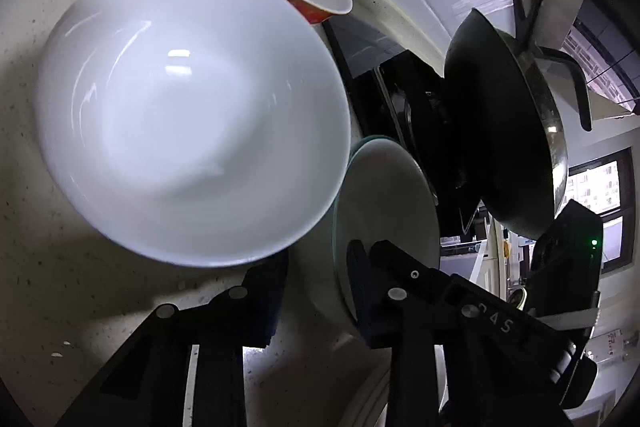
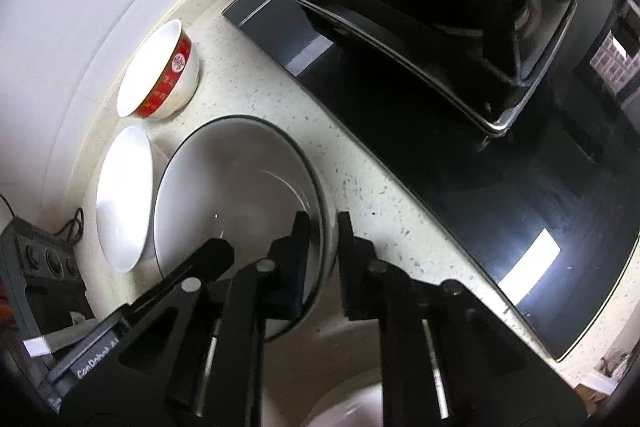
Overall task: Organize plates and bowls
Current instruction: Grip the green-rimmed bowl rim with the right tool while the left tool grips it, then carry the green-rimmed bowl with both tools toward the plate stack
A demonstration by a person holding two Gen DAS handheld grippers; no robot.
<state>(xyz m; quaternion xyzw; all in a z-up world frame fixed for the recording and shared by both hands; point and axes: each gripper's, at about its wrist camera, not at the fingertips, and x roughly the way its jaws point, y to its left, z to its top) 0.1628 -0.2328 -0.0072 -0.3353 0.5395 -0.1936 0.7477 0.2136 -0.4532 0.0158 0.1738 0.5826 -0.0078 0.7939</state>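
right gripper [image 2: 323, 227], jaws nearly closed astride the near rim of the dark-rimmed bowl [image 2: 240, 187]; left gripper [image 1: 316, 267] gaping, empty: glazed ware, rigid, slippery, breakable, best pinched at the rim.

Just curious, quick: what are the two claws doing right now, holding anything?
Left gripper: open, at the white bowl's rim, not clamped.
Right gripper: shut on the grey bowl's rim.
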